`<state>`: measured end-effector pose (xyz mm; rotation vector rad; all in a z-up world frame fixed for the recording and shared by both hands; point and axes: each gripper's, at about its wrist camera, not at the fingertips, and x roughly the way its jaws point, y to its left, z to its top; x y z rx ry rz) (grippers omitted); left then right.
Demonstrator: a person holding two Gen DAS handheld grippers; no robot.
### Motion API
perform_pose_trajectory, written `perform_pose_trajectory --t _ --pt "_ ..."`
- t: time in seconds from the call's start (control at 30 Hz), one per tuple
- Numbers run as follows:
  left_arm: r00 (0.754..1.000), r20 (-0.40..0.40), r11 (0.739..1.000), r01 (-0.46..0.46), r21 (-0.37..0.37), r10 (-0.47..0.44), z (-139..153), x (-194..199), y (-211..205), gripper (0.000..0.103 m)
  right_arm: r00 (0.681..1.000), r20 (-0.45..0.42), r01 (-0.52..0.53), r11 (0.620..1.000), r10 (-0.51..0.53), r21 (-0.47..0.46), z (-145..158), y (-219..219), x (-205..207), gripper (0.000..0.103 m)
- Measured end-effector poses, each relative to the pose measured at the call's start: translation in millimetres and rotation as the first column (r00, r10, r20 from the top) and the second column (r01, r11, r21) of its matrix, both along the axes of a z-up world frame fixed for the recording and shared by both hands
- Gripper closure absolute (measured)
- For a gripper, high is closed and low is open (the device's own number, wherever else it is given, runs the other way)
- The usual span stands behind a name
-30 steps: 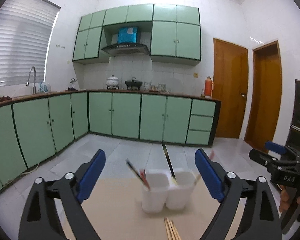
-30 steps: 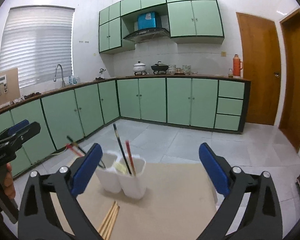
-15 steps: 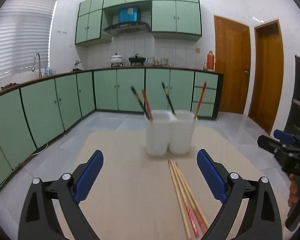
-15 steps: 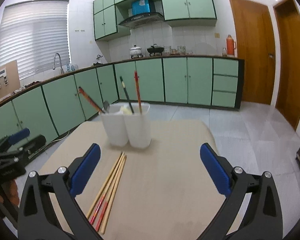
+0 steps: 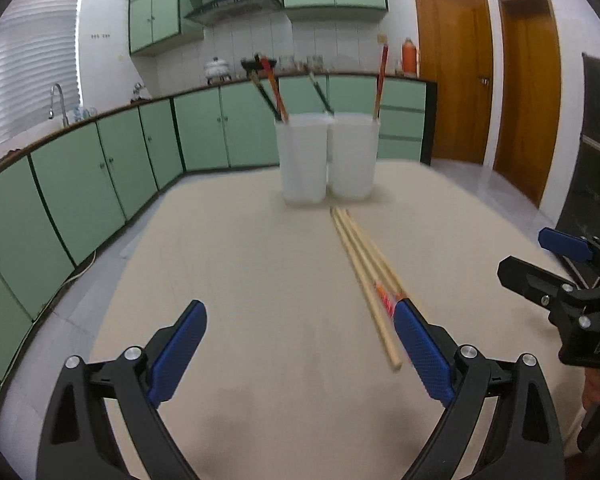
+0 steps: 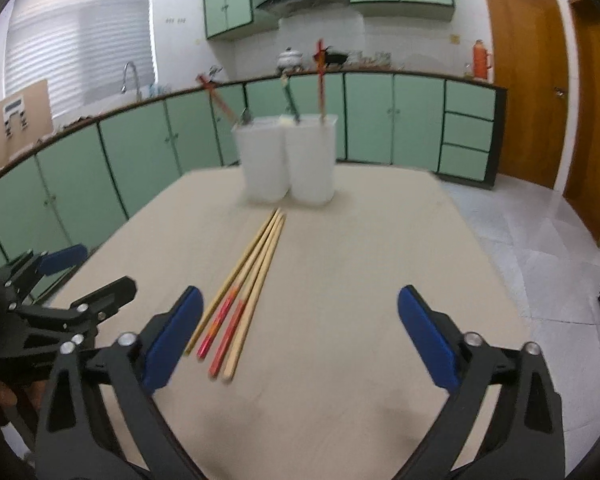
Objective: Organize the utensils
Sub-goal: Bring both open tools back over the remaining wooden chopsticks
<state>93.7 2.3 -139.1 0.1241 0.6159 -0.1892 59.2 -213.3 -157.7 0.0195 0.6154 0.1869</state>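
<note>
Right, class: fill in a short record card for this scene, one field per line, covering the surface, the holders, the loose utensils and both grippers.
surface: beige table
holders: two white containers, side by side at the far end, several utensils standing in them
loose utensils: bundle of chopsticks lying flat on the table in front of the containers, some with red ends
left gripper: open, holding nothing, above the table
right gripper: open, holding nothing, above the table
task status: loose chopsticks not yet picked up
</note>
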Motion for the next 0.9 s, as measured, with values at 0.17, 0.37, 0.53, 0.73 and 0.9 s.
perform_pose_trajectory --t 0.17,0.37,0.53,0.73,0.9 --pt "0.999 -0.048 1.0 -0.016 -0.001 0.016 -17.2 -8.3 4.6 0.01 0.995 -0.093 -0.029 1.0 0.028 -0.012 -23.0 14.9 -1.3 0.039" --pt "0.997 -0.073 1.0 -0.025 -0.013 0.024 -24.1 -8.1 8.5 0.01 0.987 -0.155 -0.052 0.998 0.047 -0.026 -39.5 28.2 -0.6 0.053" --pt "0.996 -0.084 0.999 -0.033 -0.031 0.03 -25.4 -6.0 12.2 0.01 0.983 -0.176 -0.065 0.997 0.055 -0.048 -45.4 33.0 -0.1 0.06" --pt "0.996 -0.091 0.998 -0.03 -0.048 0.025 -27.5 -5.1 12.3 0.01 0.985 -0.166 -0.07 0.993 0.052 -0.099 -45.8 40.7 1.7 0.065" --pt "0.995 -0.097 0.998 -0.026 -0.054 0.02 -29.3 -4.8 10.8 0.01 0.987 -0.152 -0.077 0.99 0.058 -0.12 -47.4 43.4 2.5 0.078"
